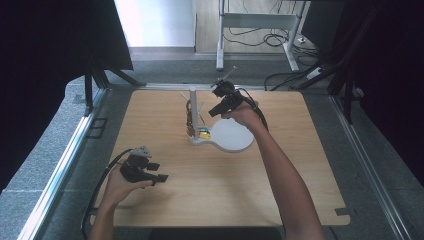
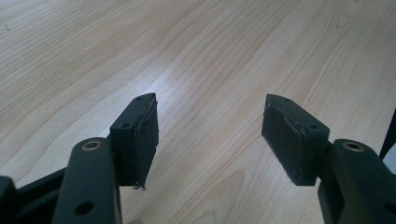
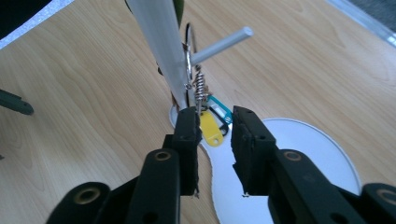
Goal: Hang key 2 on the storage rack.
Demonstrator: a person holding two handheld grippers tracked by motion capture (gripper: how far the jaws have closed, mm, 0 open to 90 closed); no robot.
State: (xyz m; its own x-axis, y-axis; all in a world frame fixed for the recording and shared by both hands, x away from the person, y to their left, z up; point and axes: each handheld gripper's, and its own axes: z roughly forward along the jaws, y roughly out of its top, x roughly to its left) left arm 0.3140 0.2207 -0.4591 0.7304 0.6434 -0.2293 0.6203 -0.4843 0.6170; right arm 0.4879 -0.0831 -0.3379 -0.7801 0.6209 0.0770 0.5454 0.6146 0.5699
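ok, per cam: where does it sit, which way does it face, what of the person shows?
High view: above the person's side, facing forward and down on the table; both forearms, left tool, right tool.
Left gripper view: on the left tool, facing bare tabletop; its open jaws.
Right gripper view: on the right tool, facing the white stand and key tags; its parted jaws.
Shared: high and right views show the stand.
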